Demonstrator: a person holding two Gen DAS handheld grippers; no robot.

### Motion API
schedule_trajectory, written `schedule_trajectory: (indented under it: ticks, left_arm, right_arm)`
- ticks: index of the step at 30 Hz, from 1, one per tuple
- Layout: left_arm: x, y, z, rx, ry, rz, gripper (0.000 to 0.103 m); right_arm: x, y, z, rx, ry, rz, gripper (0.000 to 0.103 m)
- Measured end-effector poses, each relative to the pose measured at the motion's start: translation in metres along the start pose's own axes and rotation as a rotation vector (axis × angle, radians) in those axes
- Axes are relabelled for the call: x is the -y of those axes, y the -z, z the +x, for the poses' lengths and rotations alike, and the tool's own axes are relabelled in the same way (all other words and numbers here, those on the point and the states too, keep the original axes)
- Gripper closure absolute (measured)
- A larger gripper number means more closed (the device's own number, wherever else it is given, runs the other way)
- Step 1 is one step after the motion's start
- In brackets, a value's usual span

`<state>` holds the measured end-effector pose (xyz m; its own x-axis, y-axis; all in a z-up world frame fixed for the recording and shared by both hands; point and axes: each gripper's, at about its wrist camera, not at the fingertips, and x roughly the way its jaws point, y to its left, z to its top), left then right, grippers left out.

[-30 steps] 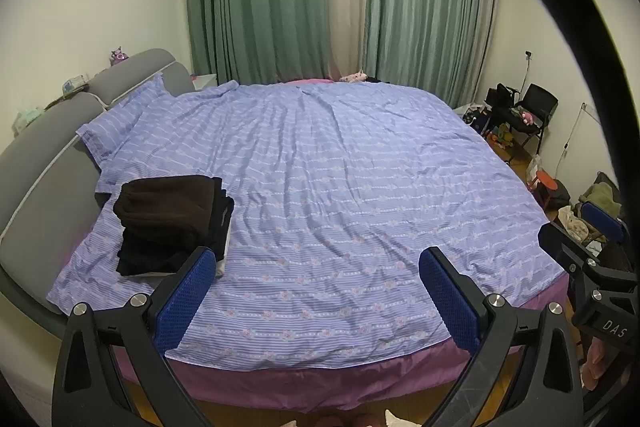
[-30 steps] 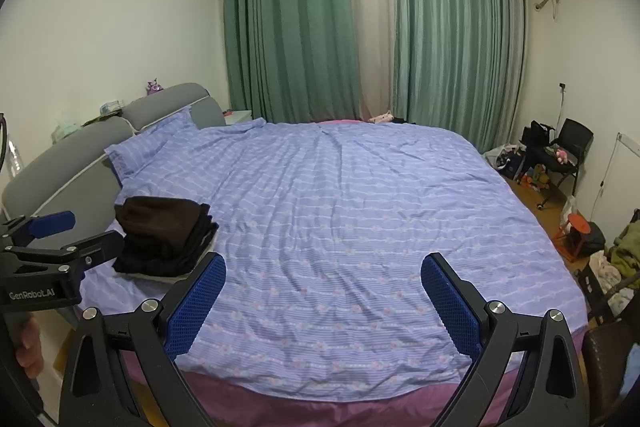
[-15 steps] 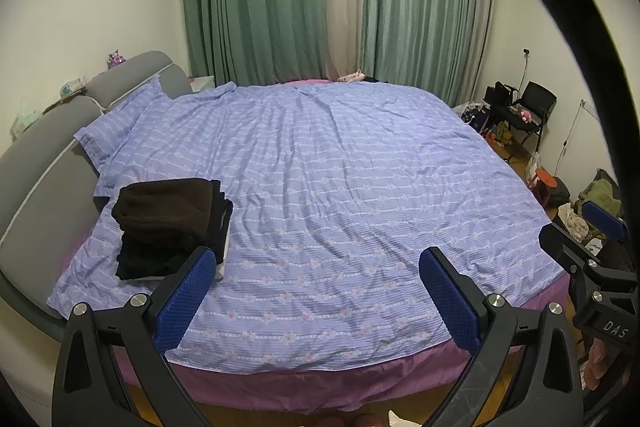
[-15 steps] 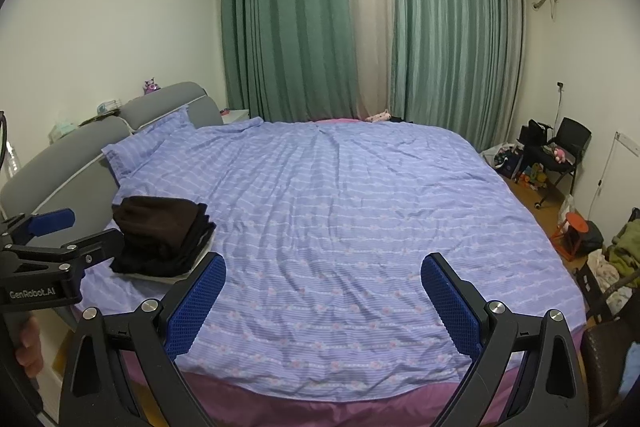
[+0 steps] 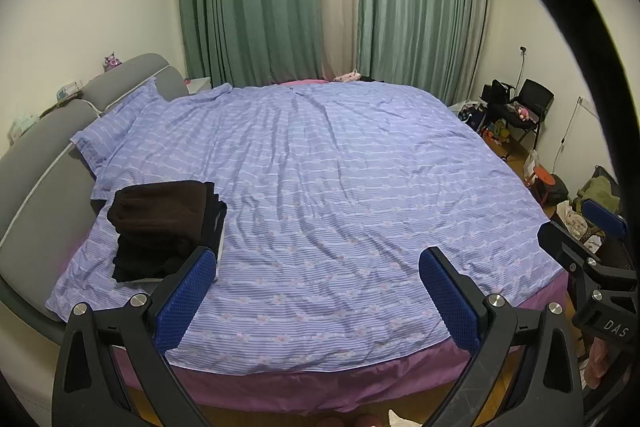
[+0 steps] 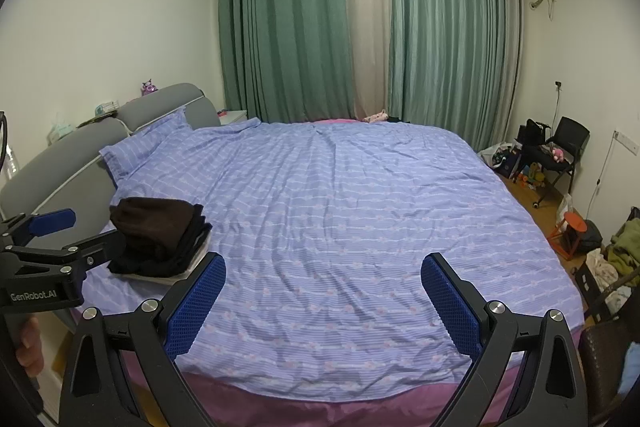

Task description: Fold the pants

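Observation:
A stack of folded dark pants [image 5: 160, 227] lies at the near left corner of the bed, brown piece on top; it also shows in the right wrist view [image 6: 160, 235]. My left gripper [image 5: 316, 291] is open and empty, held back from the bed's near edge, to the right of the stack. My right gripper [image 6: 320, 299] is open and empty, also over the near edge. The left gripper shows at the left of the right wrist view [image 6: 52, 239], and the right gripper at the right of the left wrist view [image 5: 592, 239].
The bed has a purple striped cover [image 5: 340, 187], a pillow [image 5: 116, 131] and a grey headboard [image 5: 44, 155] on the left. Green curtains [image 6: 320, 27] hang behind. A black chair [image 6: 560, 151], an orange stool [image 6: 572, 227] and piled clothes [image 6: 616, 255] stand at the right.
Both views have drifted slightly back and up from the bed. The grippers stay open and the stack has not moved.

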<state>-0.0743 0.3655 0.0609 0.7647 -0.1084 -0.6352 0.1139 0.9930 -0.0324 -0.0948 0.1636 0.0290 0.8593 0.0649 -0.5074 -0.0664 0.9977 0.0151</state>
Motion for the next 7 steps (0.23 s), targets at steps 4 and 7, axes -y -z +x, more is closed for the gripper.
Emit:
schedule_trajectory:
  ticks: [4,7]
  left_arm:
    - [0.0016,-0.0007,0.0013,-0.001,-0.005,0.000,0.000]
    - [0.0025,-0.0019,0.0040,-0.008,-0.007,0.000,0.000]
  right_arm:
    - [0.0010,0.0000,0.0003,-0.001,0.000,0.001,0.004]
    - [0.0046,0.0002,0.0015,-0.004,-0.004,0.005,0.004]
